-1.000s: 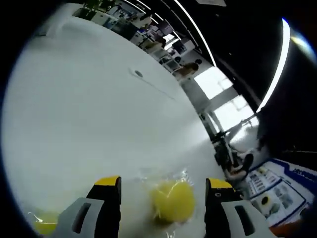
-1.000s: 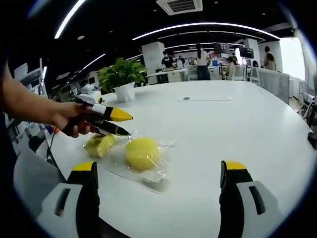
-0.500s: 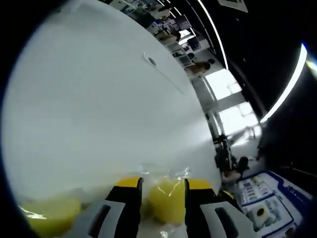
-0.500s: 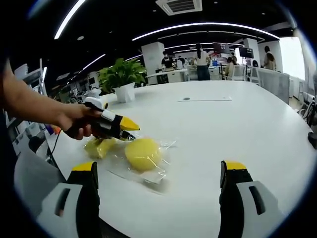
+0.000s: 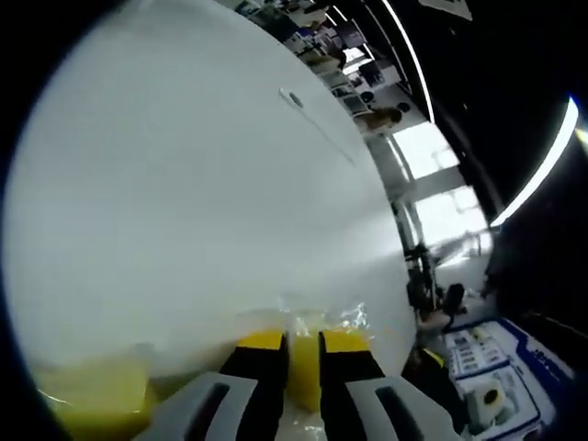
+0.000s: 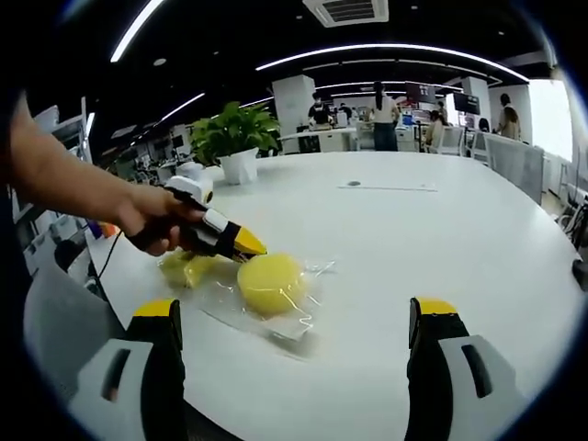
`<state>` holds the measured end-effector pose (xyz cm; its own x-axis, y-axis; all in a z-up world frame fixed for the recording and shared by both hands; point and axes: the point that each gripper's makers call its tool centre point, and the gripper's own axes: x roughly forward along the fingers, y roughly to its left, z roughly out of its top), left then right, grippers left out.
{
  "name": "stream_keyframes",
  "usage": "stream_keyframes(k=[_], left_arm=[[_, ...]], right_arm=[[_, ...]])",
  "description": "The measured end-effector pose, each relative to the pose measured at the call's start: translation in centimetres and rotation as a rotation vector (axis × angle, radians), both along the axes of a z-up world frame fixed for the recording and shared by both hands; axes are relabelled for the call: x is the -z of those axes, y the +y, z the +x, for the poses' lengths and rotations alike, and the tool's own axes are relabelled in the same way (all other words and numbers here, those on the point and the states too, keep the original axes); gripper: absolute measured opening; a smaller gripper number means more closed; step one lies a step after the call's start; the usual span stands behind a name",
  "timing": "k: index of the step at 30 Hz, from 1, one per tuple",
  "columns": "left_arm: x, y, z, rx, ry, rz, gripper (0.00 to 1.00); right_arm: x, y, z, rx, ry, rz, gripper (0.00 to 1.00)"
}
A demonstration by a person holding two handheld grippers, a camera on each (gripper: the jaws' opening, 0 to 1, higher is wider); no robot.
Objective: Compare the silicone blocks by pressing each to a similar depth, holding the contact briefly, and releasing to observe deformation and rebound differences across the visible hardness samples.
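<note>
Two yellow silicone blocks in clear plastic bags lie on the white table (image 6: 441,248). The right gripper (image 6: 299,363) waits wide open with nothing in it, nearest the round yellow block (image 6: 271,282). The left gripper (image 5: 303,344) has its tips squeezed on that round block, the flatter yellow block (image 6: 186,267) lies just beside it, and one potted plant (image 6: 234,138) stands far behind.

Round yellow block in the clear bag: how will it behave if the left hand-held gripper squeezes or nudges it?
The round yellow block probably yields: the left hand-held gripper has its jaws nearly together on it. Its domed shape suggests it could roll if nudged. The loose clear bag wrinkled around it may let it slip on the white table.
</note>
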<state>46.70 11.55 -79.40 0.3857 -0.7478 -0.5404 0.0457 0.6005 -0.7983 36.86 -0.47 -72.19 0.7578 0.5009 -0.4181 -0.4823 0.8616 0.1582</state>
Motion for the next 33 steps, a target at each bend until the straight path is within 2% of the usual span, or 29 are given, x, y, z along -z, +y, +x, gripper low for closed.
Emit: stream_keyframes(k=[2, 5, 7, 11, 14, 25, 31, 33], left_arm=[[0.0, -0.1, -0.2, -0.007, 0.017, -0.023, 0.11], [-0.1, 0.0, 0.1, -0.003, -0.003, -0.013, 0.02], [-0.3, 0.0, 0.1, -0.001, -0.010, -0.001, 0.00], [-0.1, 0.1, 0.1, -0.015, 0.009, -0.010, 0.00], [-0.3, 0.0, 0.0, -0.003, -0.013, 0.001, 0.00], [-0.8, 0.1, -0.4, -0.004, -0.004, -0.020, 0.00], [-1.3, -0.1, -0.3, 0.003, -0.035, -0.029, 0.00], [-1.6, -0.3, -0.3, -0.004, -0.026, -0.046, 0.00]], right_arm=[[0.0, 0.0, 0.0, 0.001, 0.001, 0.000, 0.96], [0.1, -0.1, 0.0, 0.005, 0.002, 0.001, 0.96], [0.0, -0.1, 0.0, 0.008, 0.002, 0.001, 0.96], [0.1, -0.1, 0.0, 0.007, 0.007, -0.002, 0.96], [0.0, -0.1, 0.0, 0.008, 0.005, -0.005, 0.96], [0.1, -0.1, 0.0, 0.005, 0.006, -0.014, 0.96], [0.1, -0.1, 0.0, 0.004, 0.005, -0.014, 0.96], [0.2, 0.0, -0.1, 0.001, 0.007, -0.016, 0.96]])
